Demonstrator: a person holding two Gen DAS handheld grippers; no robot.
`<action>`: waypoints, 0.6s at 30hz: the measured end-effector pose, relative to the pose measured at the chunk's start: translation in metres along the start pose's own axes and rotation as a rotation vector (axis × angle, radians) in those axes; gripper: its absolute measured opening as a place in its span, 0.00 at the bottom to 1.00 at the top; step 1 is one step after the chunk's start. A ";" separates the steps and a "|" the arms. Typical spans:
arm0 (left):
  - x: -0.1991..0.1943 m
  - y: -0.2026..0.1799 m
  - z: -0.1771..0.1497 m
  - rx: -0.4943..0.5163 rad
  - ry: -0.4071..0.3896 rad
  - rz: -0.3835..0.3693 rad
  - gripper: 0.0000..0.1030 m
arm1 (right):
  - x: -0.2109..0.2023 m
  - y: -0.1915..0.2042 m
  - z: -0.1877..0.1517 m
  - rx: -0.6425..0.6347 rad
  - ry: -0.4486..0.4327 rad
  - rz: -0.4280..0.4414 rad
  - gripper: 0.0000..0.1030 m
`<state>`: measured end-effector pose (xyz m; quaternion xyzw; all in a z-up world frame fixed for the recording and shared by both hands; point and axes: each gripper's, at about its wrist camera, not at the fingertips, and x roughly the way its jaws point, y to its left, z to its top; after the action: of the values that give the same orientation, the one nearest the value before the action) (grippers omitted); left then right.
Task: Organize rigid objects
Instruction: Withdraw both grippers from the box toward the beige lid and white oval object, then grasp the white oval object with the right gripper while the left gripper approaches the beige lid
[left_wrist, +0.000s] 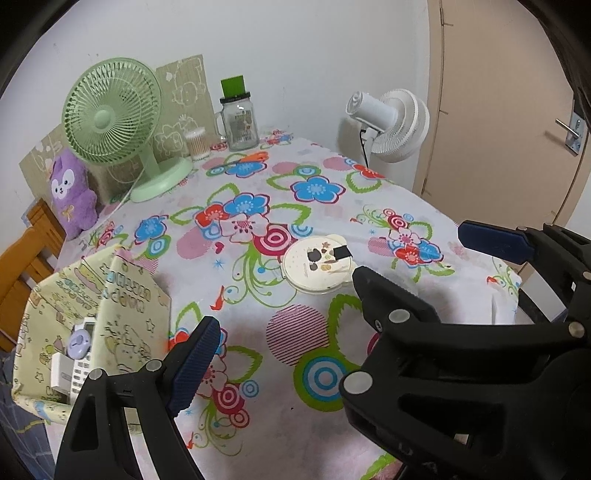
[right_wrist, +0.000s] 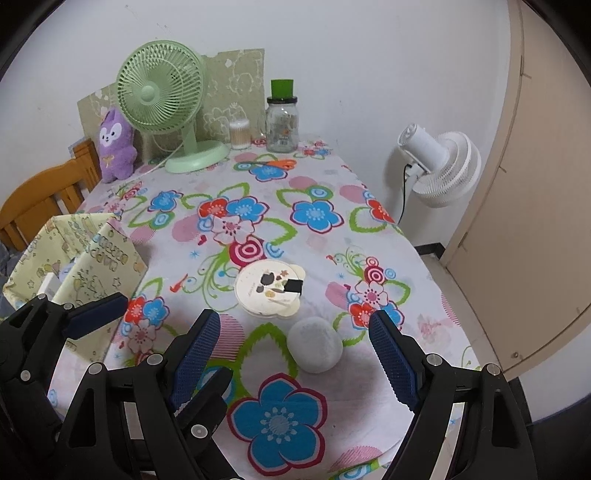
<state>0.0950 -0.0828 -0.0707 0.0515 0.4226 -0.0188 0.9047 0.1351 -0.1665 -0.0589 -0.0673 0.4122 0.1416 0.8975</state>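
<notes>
Overhead, both wrist views look down on a table under a flowered cloth (right_wrist: 317, 214). Right gripper (right_wrist: 295, 362): jaws spread wide, nothing pinched, blue pads on either side of the lower frame. Between them, and touching neither, a grey rounded stone-like lump (right_wrist: 314, 344) lies on the cloth. Just above it, toward frame centre, sits a round cream tin (right_wrist: 267, 293) with small dark pictures and a black square on its lid; stone and tin lie close, contact unclear. Left gripper (right_wrist: 129, 332) shows at lower left of the right view, also spread, empty. In the left view the same gripper (left_wrist: 280, 314) holds nothing: one blue pad low at left, the other finger dark at centre right, with the tin (left_wrist: 317, 266) just beyond its tip. The right gripper's blue pad (left_wrist: 495, 240) enters at the right edge. At left in both views stands an open box wrapped in pale yellow cartoon paper (left_wrist: 125, 295); inside it a white remote or phone handset (left_wrist: 83, 354) and a small lilac round item. Along the far edge: purple plush toy (right_wrist: 114, 146), green desk fan (right_wrist: 162, 96), cotton swab tub (right_wrist: 239, 134), glass jar with green top (right_wrist: 282, 122). Off the table at right, a white fan (right_wrist: 439, 166) before a beige door. Wooden chair (right_wrist: 44, 199) at upper left.
</notes>
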 end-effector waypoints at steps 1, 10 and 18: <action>0.003 0.000 -0.001 0.000 0.005 -0.002 0.87 | 0.002 0.000 -0.001 0.000 0.005 -0.001 0.82; 0.032 -0.002 -0.010 -0.008 0.056 -0.012 0.87 | 0.031 -0.008 -0.014 0.005 0.055 0.002 0.82; 0.053 0.003 -0.012 -0.010 0.092 0.011 0.87 | 0.053 -0.020 -0.021 0.030 0.091 -0.015 0.82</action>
<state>0.1203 -0.0778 -0.1185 0.0500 0.4634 -0.0091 0.8847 0.1591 -0.1796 -0.1128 -0.0632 0.4540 0.1254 0.8799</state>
